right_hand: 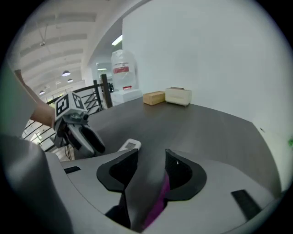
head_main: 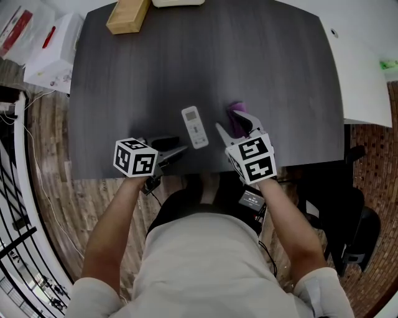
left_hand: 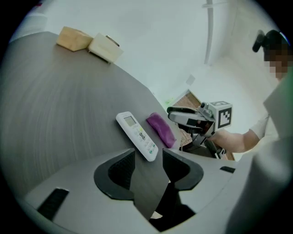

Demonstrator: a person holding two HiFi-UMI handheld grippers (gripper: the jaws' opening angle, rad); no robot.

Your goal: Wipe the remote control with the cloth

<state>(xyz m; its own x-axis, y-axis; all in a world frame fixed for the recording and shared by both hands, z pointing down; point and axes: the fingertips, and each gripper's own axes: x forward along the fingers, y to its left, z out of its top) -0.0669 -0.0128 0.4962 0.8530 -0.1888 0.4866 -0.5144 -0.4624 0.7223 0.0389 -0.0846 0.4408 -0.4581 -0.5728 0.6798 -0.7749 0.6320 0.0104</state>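
Table (head_main: 267, 74): dark and wide. The person stands at its near edge and holds one pair of tongs in each hand.
Remote control (head_main: 194, 127): white and long. It lies flat on the table near the near edge, in the middle, with its small screen at the far end.
Cloth (head_main: 236, 110): purple and folded small. It lies on the table just to the right of the remote control and is not touching it.
Left gripper (left_hand: 149, 167): it is at the near left and points at the remote control. Its jaws are apart and let go, with only bare table between them. The near end of the remote control sits just past the tips, a bit to the right.
Right gripper (right_hand: 151, 171): it is to the right of the remote control, at the cloth. Its jaws are apart and squeeze nothing. The cloth shows low in the gap, closer to the right jaw. I cannot tell if a jaw touches it.
Remote and tongs: the remote control lies between the two pairs of tongs, and neither one holds it.
Brown box (head_main: 127, 15): on the far left part of the table.
White box (right_hand: 178, 96): just to the right of the brown box, at the far edge.
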